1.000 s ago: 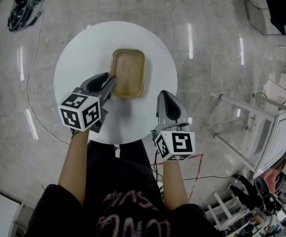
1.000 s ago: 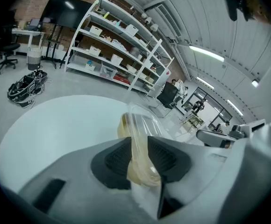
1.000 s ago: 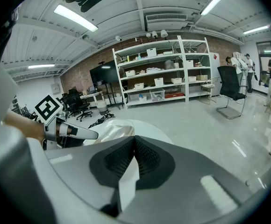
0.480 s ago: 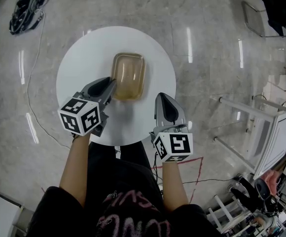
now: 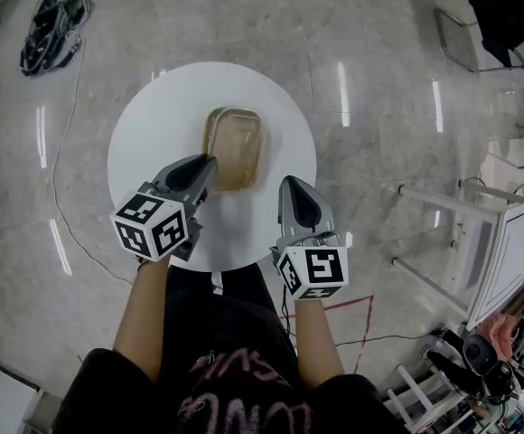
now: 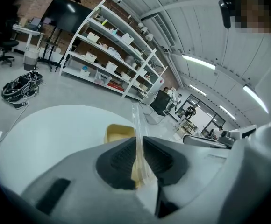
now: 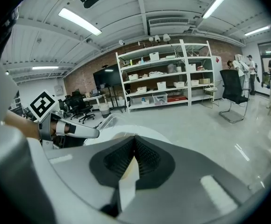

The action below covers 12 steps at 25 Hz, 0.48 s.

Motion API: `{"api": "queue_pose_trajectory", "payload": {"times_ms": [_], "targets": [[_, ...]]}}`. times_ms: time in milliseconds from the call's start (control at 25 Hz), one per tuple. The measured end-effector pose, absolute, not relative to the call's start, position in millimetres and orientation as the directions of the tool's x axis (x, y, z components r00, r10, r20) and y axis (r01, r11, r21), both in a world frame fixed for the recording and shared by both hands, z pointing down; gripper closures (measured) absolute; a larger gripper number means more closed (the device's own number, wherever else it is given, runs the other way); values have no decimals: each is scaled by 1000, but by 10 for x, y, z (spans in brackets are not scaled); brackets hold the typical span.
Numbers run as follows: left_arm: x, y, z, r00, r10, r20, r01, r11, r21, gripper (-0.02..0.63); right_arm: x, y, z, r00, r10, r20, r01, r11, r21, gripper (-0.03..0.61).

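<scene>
I'm clamping left gripper (image 5: 210, 162) on plastic (image 6: 137, 120) at the tray (image 5: 235, 143), table (image 5: 154, 120) centre; right gripper (image 5: 291, 186) is sitting closed, empty, near front edge.

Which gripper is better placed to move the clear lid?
Left. The left gripper pinches the clear lid in its jaws at the tan tray; the right gripper is shut, apart from it.

pink print on the shirt (image 5: 235, 396) is too blurred to read.
</scene>
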<state>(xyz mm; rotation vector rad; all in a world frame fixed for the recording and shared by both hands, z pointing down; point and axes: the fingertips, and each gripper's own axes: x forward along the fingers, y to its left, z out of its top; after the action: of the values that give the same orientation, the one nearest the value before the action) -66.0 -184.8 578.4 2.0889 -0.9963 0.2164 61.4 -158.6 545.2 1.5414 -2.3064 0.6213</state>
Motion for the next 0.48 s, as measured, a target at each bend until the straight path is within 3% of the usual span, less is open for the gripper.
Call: {"api": "queue_pose_trajectory", "payload": {"times_ms": [480], "targets": [[-594, -1664, 5455, 666, -611, 428, -725, -394, 565, 569, 690, -1441, 5218, -389, -811, 436, -921, 336, -197, 568]]}}
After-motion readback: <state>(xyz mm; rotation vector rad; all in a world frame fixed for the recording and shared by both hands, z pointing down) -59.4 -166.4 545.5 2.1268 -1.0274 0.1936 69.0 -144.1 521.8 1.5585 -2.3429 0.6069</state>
